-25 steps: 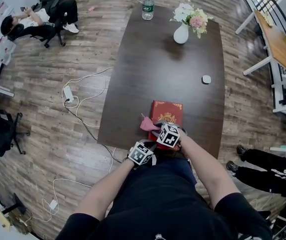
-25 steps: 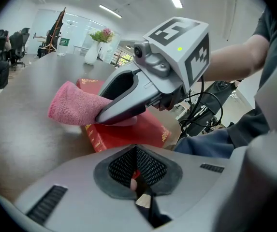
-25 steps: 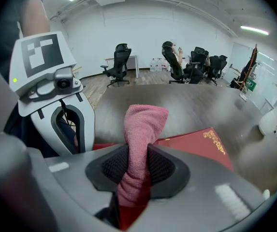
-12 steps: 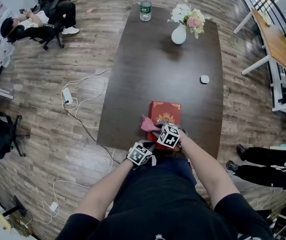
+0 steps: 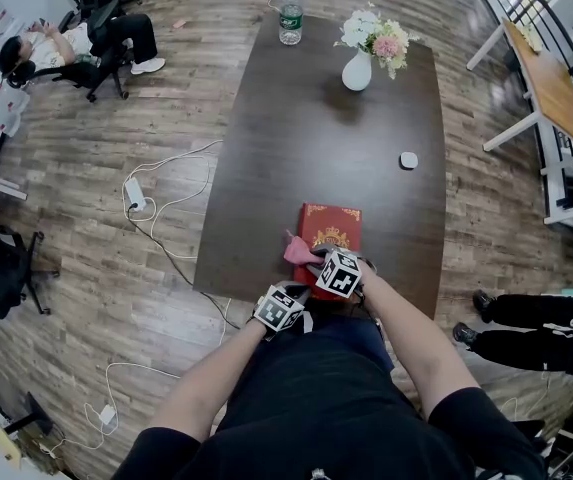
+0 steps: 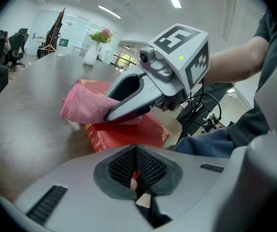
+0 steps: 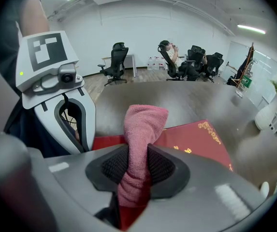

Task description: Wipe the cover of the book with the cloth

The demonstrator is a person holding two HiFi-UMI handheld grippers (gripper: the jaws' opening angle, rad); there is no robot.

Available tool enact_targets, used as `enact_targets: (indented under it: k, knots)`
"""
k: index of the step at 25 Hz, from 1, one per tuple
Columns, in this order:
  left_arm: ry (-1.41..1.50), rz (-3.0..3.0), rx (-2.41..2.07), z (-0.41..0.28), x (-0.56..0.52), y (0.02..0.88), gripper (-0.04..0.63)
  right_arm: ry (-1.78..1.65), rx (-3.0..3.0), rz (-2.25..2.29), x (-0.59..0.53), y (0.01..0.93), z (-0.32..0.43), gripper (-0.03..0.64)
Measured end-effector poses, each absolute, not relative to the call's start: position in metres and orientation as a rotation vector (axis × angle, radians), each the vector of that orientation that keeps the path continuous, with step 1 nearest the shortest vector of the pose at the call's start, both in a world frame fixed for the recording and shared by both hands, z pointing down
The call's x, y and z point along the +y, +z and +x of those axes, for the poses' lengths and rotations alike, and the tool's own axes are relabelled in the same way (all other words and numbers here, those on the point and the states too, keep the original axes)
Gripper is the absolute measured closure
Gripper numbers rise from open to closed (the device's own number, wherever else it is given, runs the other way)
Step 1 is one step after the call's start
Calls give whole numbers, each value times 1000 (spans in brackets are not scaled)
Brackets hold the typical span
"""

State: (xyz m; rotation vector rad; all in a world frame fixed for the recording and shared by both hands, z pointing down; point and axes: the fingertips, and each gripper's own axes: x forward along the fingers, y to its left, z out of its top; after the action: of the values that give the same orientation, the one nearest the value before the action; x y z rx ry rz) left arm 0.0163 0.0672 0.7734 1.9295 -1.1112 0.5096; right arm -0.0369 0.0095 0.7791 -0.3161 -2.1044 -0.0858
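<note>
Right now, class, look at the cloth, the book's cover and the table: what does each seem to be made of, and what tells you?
The cloth is pink with a soft, fuzzy pile and folds limply, so probably microfibre or terry. The book has a red, faintly glossy cover with gold stamped ornament; perhaps leatherette, though that is uncertain. The table is dark brown and matt, likely wood or veneer.

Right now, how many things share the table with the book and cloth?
3: bottle at the far end, flower vase beside it, small white object mid-right. Others may be cut off.
</note>
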Motion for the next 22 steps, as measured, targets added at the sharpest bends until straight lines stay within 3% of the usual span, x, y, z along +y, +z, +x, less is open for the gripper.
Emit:
enact_targets:
  k: [22]
  knots:
    - [517,1927,-1122,15,66,775,600,-87,-2096,-289,3,781,-24,504]
